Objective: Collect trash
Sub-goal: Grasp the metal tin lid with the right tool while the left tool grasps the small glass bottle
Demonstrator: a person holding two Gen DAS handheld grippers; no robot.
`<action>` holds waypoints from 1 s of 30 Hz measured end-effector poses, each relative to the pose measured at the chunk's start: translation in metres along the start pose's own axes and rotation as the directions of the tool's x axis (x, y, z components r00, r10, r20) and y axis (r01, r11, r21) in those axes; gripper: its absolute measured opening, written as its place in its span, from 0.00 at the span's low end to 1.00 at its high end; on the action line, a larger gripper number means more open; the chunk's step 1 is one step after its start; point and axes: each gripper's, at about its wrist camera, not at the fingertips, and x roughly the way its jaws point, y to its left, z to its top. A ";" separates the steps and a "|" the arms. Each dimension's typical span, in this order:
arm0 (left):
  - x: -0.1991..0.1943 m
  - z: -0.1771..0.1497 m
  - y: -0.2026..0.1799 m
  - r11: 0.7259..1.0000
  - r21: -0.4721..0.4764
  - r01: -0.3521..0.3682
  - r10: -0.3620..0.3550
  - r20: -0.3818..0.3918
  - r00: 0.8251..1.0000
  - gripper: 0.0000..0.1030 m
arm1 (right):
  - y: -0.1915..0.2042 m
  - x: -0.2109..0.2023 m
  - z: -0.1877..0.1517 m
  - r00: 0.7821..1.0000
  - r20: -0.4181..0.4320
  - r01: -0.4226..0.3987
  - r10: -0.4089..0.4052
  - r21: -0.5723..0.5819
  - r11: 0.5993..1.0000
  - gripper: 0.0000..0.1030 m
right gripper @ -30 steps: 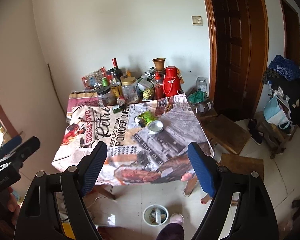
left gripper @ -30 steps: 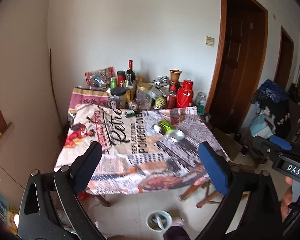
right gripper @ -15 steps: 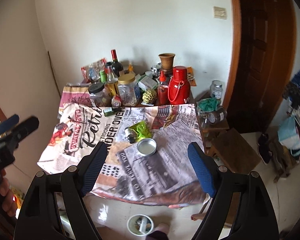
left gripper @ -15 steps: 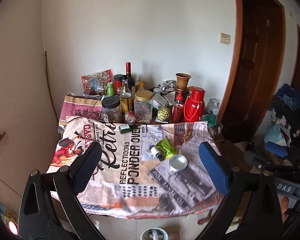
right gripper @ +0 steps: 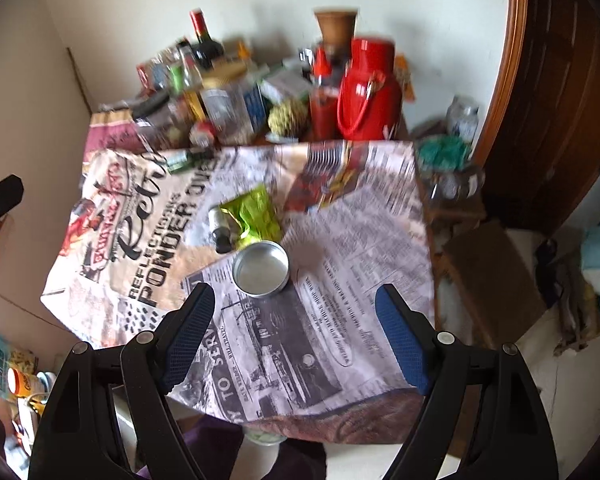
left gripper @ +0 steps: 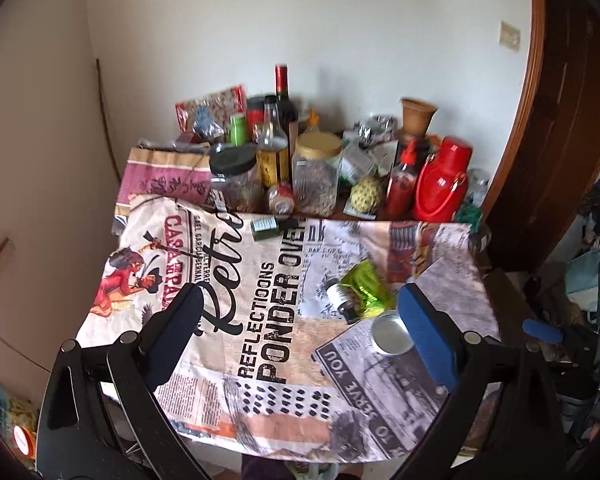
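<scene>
Reaching with both jaws spread and empty, you risked knocking the bottle (right gripper: pixel 220 227) beside the green wrapper (right gripper: pixel 254 216) off the desk (right gripper: pixel 340 320).

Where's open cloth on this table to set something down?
Free: the tablecloth left of the green wrapper and the near strip in front of the tin lid. Crowded: the back row of jars and the red thermos.

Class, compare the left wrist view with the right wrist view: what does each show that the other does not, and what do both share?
Left wrist only: the light switch on the wall. Right wrist only: the wooden stool beside the table. Both: the green wrapper, small bottle, round tin and red thermos. The left gripper and right gripper are open.
</scene>
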 end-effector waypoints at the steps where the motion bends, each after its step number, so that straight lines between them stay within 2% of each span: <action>1: 0.008 0.001 0.001 1.000 0.004 0.006 -0.006 -0.010 1.000 0.95 | 0.000 0.011 0.001 1.000 -0.019 -0.004 0.004 0.018 1.000 0.75; 6: 0.066 0.010 0.014 0.997 0.045 0.059 -0.054 -0.093 0.994 0.95 | 0.002 0.053 0.009 0.995 -0.082 -0.050 0.058 0.100 0.994 0.63; 9: 0.100 0.015 0.020 0.993 0.080 0.089 -0.076 -0.150 0.986 0.95 | 0.001 0.082 0.011 0.991 -0.124 -0.030 0.053 0.178 0.984 0.54; 11: 0.122 0.017 0.023 0.991 0.103 0.086 -0.066 -0.180 0.981 0.95 | -0.001 0.103 0.011 0.987 -0.153 -0.008 0.044 0.227 0.974 0.47; 13: 0.143 0.015 0.024 0.987 0.131 0.098 -0.068 -0.211 0.975 0.91 | -0.001 0.126 0.010 0.979 -0.202 0.025 0.029 0.258 0.966 0.30; 16: 0.175 0.010 0.021 0.979 0.156 0.128 -0.083 -0.271 0.959 0.90 | 0.000 0.149 0.008 0.970 -0.244 0.082 -0.012 0.279 0.957 0.25; 21: 0.213 -0.004 0.009 0.974 0.144 0.177 -0.119 -0.343 0.932 0.87 | -0.002 0.155 0.003 0.972 -0.228 0.125 -0.054 0.308 0.943 0.10; 23: 0.227 -0.012 0.001 0.970 0.124 0.210 -0.148 -0.386 0.911 0.81 | -0.002 0.157 0.002 0.971 -0.228 0.135 -0.065 0.303 0.943 0.07; 25: 0.240 -0.020 -0.007 0.968 0.095 0.230 -0.169 -0.429 0.888 0.79 | -0.002 0.155 0.002 0.973 -0.216 0.138 -0.078 0.283 0.949 0.05; 27: 0.249 -0.025 -0.013 0.969 0.070 0.238 -0.182 -0.452 0.873 0.71 | -0.001 0.156 0.003 0.974 -0.207 0.141 -0.086 0.265 0.954 0.04; 30: 0.261 -0.031 -0.023 0.968 0.017 0.249 -0.210 -0.477 0.853 0.67 | -0.003 0.148 0.002 0.978 -0.177 0.147 -0.106 0.239 0.960 0.03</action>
